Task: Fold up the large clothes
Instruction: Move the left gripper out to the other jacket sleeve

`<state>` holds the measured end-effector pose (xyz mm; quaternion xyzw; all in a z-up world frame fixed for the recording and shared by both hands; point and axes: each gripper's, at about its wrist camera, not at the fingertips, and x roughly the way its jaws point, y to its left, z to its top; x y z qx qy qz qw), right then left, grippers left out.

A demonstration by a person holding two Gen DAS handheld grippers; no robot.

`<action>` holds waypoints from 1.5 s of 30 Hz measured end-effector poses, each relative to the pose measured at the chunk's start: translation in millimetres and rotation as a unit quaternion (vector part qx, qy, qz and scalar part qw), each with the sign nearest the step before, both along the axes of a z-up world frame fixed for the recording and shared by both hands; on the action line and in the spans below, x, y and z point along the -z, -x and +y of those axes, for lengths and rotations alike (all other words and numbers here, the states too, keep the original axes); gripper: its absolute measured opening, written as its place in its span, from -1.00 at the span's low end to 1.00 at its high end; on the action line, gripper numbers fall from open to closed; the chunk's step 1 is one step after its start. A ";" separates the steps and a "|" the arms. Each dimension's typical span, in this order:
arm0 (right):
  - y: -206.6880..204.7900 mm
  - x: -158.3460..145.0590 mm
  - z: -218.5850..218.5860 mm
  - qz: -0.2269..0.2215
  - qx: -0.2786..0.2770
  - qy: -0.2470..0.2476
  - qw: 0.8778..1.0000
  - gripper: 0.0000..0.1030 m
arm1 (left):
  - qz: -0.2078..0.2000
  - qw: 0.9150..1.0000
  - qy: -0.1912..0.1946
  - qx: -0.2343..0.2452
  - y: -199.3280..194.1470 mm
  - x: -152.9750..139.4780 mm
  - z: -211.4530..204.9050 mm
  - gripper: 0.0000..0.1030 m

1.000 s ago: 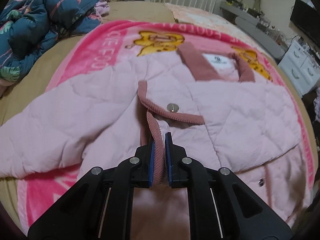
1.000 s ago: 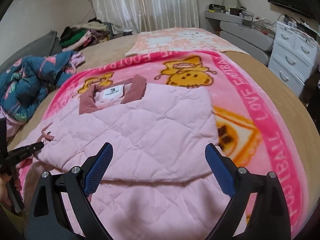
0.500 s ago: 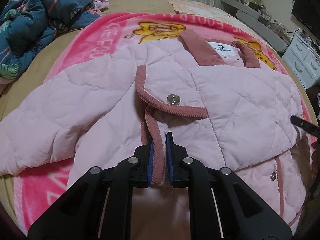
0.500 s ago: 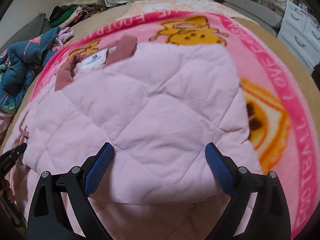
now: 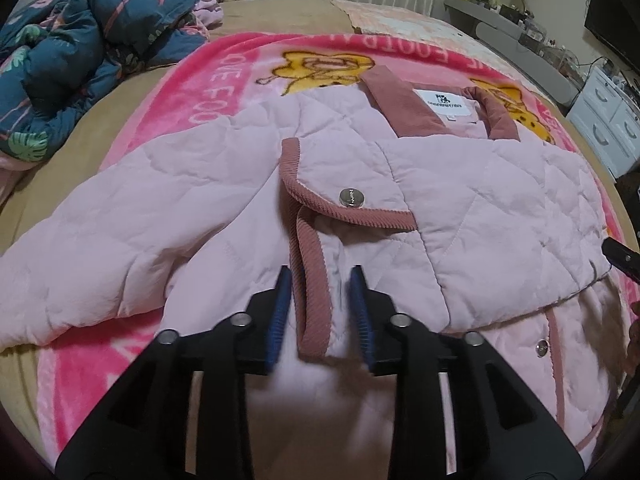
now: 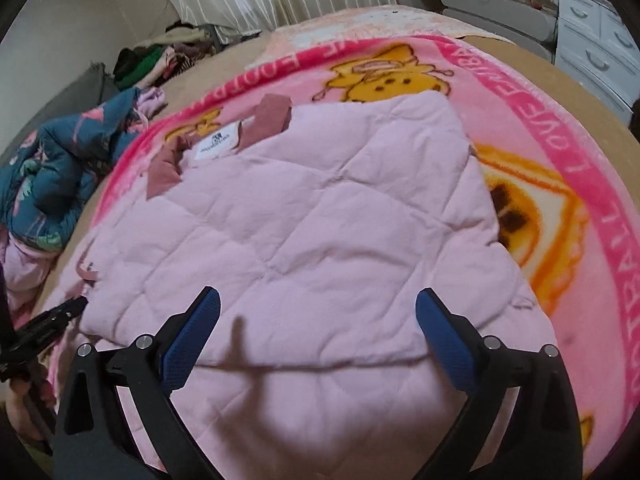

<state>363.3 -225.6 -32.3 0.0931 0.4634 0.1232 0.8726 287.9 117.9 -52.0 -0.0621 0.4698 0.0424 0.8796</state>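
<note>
A pale pink quilted jacket (image 5: pixel 480 216) with a dusty-rose collar (image 5: pixel 404 108) lies on a pink cartoon blanket (image 5: pixel 208 92). Its right side is folded over the front. The corduroy trim (image 5: pixel 310 280) of the front edge lies between the jaws of my left gripper (image 5: pixel 320 296), which are opening; gaps show beside the pads. A metal snap (image 5: pixel 351 199) sits just beyond. My right gripper (image 6: pixel 318 320) hangs wide open, still widening, low over the folded panel of the jacket (image 6: pixel 320 208), with nothing gripped. Its tip (image 5: pixel 622 258) shows at the left wrist view's right edge.
A blue floral quilt (image 5: pixel 60 60) is bunched at the bed's left side. Beyond it lies a pile of clothes (image 6: pixel 160 60). White drawers (image 6: pixel 600 40) and a grey shelf stand to the right of the bed. Tan sheet surrounds the blanket (image 6: pixel 560 140).
My left jaws, clamped on the corduroy trim before, have parted and the trim lies loose between them. My right gripper has sunk closer to the folded panel.
</note>
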 end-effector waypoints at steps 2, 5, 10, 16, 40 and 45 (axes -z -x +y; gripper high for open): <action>6.5 -5.0 -1.7 0.000 -0.002 -0.007 1.000 0.92 | -0.002 1.000 -0.004 0.000 3.5 -3.1 -1.2 -0.23; 14.6 -6.4 -3.1 0.014 -0.001 -0.024 1.000 0.92 | -0.008 1.000 -0.009 -0.004 11.5 -11.0 -2.9 0.14; 31.9 -13.7 0.7 0.007 -0.001 -0.018 1.000 0.92 | -0.025 1.000 -0.003 -0.017 29.0 -23.6 0.4 0.59; 42.1 -26.7 16.5 -0.009 -0.018 -0.015 1.000 0.92 | -0.037 0.998 0.001 -0.049 45.8 -35.1 14.9 0.82; 63.7 -83.6 153.2 -0.064 -0.137 0.015 0.988 0.92 | -0.072 0.975 -0.036 -0.207 108.5 -57.0 129.0 0.82; 69.1 -86.0 176.6 -0.072 -0.154 0.016 0.985 0.92 | -0.073 0.969 -0.037 -0.233 118.3 -56.3 152.4 0.82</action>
